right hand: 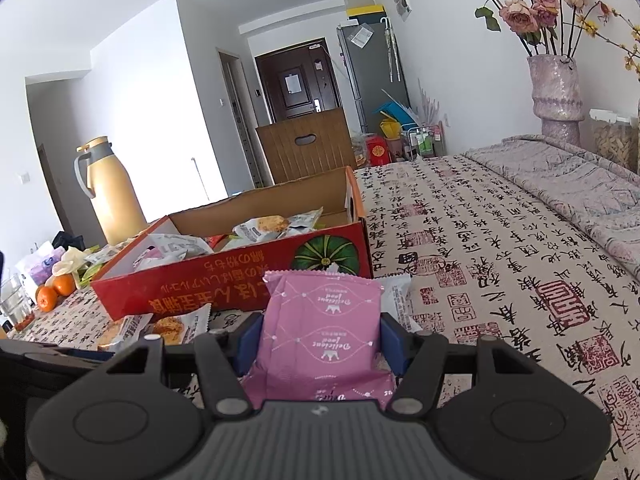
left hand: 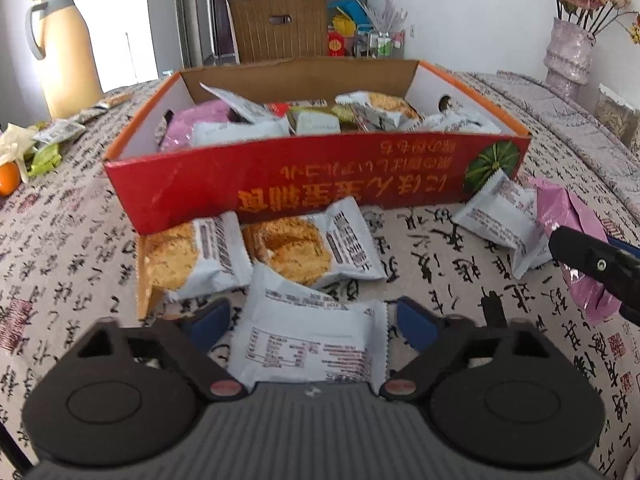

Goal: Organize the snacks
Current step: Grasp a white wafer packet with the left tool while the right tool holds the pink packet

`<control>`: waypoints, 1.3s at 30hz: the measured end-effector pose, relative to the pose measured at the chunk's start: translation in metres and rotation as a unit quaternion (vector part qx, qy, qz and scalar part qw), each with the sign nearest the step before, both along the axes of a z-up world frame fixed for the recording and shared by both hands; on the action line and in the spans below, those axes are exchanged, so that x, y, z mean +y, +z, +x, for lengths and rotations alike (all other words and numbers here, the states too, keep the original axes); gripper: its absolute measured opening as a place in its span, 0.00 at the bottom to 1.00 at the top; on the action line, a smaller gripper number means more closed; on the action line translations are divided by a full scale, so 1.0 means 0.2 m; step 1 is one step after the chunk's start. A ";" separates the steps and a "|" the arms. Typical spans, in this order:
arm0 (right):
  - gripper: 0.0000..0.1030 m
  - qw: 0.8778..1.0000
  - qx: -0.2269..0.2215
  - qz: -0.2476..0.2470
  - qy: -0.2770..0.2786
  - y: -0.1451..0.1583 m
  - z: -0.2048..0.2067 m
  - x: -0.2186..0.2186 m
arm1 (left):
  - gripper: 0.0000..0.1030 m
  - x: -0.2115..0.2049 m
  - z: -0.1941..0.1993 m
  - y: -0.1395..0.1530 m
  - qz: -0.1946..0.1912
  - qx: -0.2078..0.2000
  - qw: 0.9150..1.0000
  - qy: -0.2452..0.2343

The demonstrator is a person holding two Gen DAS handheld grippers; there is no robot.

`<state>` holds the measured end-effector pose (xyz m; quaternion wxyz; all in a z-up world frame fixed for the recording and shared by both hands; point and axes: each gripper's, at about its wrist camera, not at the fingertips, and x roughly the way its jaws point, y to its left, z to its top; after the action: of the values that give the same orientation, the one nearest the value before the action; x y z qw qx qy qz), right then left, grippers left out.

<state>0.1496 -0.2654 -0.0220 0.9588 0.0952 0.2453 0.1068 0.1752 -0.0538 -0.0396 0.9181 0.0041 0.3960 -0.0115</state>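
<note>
A red cardboard box (left hand: 320,188) (right hand: 240,280) stands on the table, holding several wrapped snacks. My left gripper (left hand: 312,320) is open, its blue pads on either side of a white snack packet (left hand: 308,344) without touching it. Behind that lie two cake packets (left hand: 188,256) (left hand: 312,248) against the box front. Another white packet (left hand: 500,220) lies to the right. My right gripper (right hand: 318,332) is shut on a pink snack packet (right hand: 320,308), pads pressed to both its sides. One of its fingers (left hand: 588,258) shows at the right edge, over the pink packet (left hand: 568,216).
A yellow thermos jug (left hand: 68,52) (right hand: 112,192) stands at the back left, with oranges (right hand: 52,292) and loose wrappers (left hand: 48,148) near it. A vase of dried roses (left hand: 568,52) (right hand: 556,96) and a jar (right hand: 616,140) stand at the far right. A wooden chair back (left hand: 280,28) rises behind the box.
</note>
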 end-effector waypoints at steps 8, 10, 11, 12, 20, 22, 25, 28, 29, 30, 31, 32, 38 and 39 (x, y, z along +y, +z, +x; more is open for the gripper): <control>0.59 1.000 0.000 -0.001 0.001 0.00 0.00 0.01 | 0.59 0.00 -0.01 0.01 -0.005 -0.010 1.000 -0.005; 0.59 1.000 0.000 -0.002 0.002 0.00 -0.01 0.01 | 0.45 0.00 -0.02 0.01 -0.004 -0.013 1.000 -0.007; 0.59 1.000 -0.001 -0.002 0.003 0.00 -0.01 0.01 | 0.42 0.00 -0.02 0.01 -0.003 -0.014 1.000 -0.008; 0.59 1.000 -0.001 -0.002 0.003 0.00 -0.01 0.01 | 0.39 0.00 -0.02 0.02 -0.006 -0.014 1.000 -0.009; 0.59 1.000 -0.003 -0.006 0.007 0.01 -0.03 0.03 | 0.37 0.02 -0.04 0.02 -0.011 -0.016 1.000 -0.006; 0.59 1.000 -0.004 -0.007 0.007 0.01 -0.04 0.03 | 0.36 0.03 -0.05 0.03 -0.012 -0.019 1.000 -0.005; 0.59 1.000 -0.005 -0.009 0.008 0.02 -0.05 0.04 | 0.31 0.04 -0.07 0.05 -0.013 -0.027 1.000 -0.007; 0.59 1.000 -0.006 -0.011 0.010 0.03 -0.05 0.05 | 0.22 0.05 -0.08 0.07 -0.016 -0.034 0.999 -0.012; 0.59 1.000 -0.007 -0.011 0.011 0.03 -0.05 0.05 | 0.20 0.05 -0.08 0.08 -0.017 -0.037 0.999 -0.013; 0.59 1.000 -0.007 -0.012 0.012 0.03 -0.05 0.06 | 0.18 0.05 -0.09 0.08 -0.018 -0.039 0.999 -0.014; 0.59 1.000 -0.008 -0.013 0.013 0.03 -0.05 0.06 | 0.18 0.06 -0.09 0.09 -0.019 -0.041 0.999 -0.015; 0.59 1.000 -0.008 -0.014 0.013 0.03 -0.05 0.06 | 0.18 0.06 -0.09 0.09 -0.019 -0.043 0.999 -0.015; 0.59 1.000 -0.009 -0.019 0.015 0.05 -0.06 0.08 | 0.17 0.10 -0.13 0.13 -0.028 -0.060 0.998 -0.015; 0.59 1.000 -0.009 -0.020 0.015 0.05 -0.06 0.09 | 0.17 0.10 -0.13 0.14 -0.029 -0.064 0.997 -0.016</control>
<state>0.1367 -0.2479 -0.0121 0.9611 0.0708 0.2398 0.1173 0.1487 -0.0331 -0.0123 0.9410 -0.0154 0.3360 -0.0375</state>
